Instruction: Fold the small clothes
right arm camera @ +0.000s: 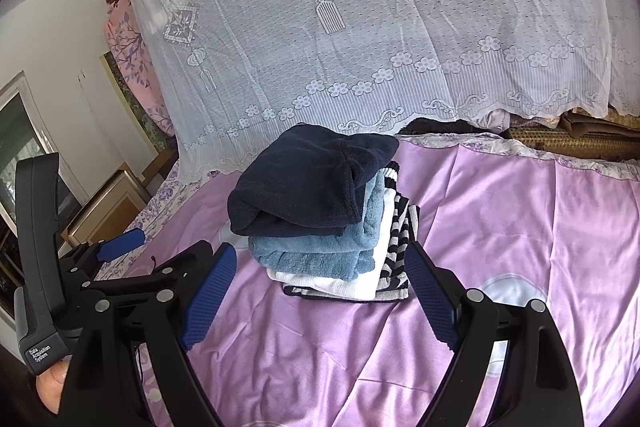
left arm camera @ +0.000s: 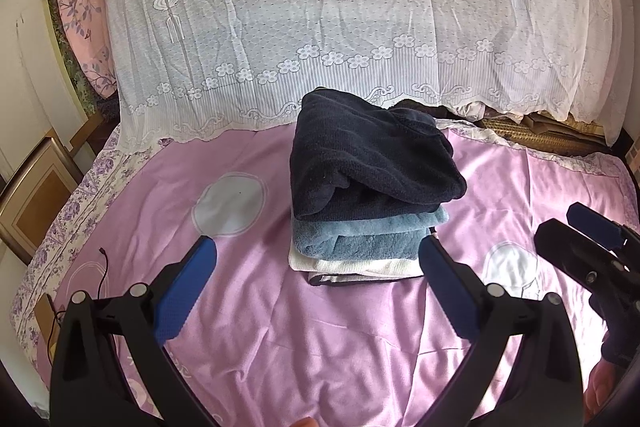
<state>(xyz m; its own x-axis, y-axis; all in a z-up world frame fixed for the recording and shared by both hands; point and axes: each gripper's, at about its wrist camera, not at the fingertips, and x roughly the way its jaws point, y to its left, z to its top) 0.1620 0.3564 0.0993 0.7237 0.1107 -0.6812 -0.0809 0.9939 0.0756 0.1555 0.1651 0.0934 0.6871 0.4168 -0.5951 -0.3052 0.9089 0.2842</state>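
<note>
Both your left gripper (left arm camera: 316, 259) and right gripper (right arm camera: 318, 275) hang released, so nudging the loosely rolled navy garment (left arm camera: 368, 163) could topple your folded stack (right arm camera: 332, 255).

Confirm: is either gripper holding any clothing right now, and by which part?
Nothing is held. The left gripper and right gripper are both open and empty, short of the folded stack.

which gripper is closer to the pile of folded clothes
Left, narrowly. The left gripper has one finger beside the stack; the right gripper sits just short of it. Both open.
</note>
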